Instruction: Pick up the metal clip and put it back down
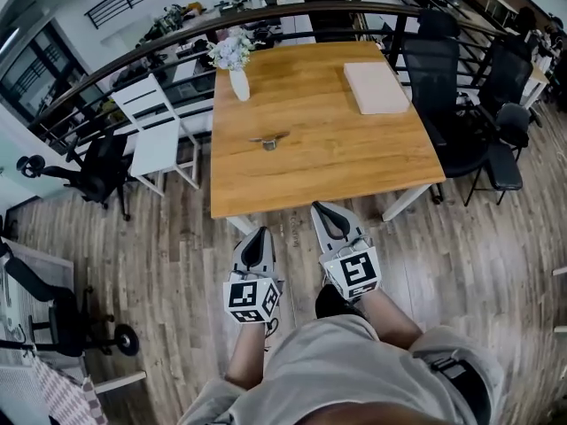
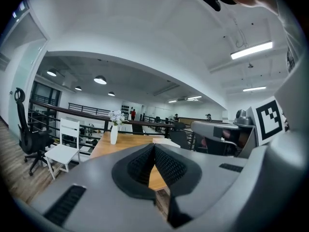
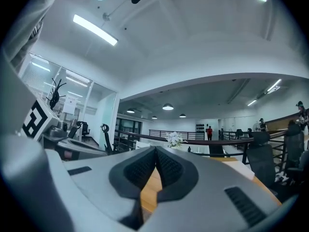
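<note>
The grey left gripper and right gripper both had their jaws pressed together on nothing, just short of the light wooden table's near edge, above plank flooring. The small metal clip lay mid-table, its long axis along that edge. Its ends were too small to tell apart.

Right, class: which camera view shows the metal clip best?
The head view: the metal clip lies in plain sight on the wooden table, seen from above. Neither gripper view shows it, only part of the tabletop.
</note>
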A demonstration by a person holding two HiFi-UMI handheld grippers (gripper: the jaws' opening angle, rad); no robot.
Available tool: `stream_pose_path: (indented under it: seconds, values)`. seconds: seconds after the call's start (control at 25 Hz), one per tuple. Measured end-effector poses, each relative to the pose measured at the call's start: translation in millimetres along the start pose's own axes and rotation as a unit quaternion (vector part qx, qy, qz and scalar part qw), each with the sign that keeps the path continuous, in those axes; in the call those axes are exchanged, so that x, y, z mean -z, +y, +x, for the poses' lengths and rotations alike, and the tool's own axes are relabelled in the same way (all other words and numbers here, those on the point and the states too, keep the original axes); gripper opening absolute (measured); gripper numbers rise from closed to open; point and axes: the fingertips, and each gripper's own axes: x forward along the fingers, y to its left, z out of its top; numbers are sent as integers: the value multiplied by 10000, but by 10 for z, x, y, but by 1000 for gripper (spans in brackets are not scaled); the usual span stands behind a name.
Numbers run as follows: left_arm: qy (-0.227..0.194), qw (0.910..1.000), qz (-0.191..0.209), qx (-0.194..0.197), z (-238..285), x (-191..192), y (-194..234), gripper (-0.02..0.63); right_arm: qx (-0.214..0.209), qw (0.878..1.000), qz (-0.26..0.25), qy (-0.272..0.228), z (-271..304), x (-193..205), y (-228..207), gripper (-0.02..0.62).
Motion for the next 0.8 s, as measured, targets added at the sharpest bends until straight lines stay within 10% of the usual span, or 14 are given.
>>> stream_pose_path:
  seconds: [0.56, 0.8]
  values:
    - [540, 9984, 164, 7, 1403, 176, 21, 23, -7, 9989, 27, 466, 610, 396, -1108, 26]
    - [849, 9927, 858, 43, 1941, 263, 131, 23, 80, 9969, 12, 777, 880, 764, -1386, 26]
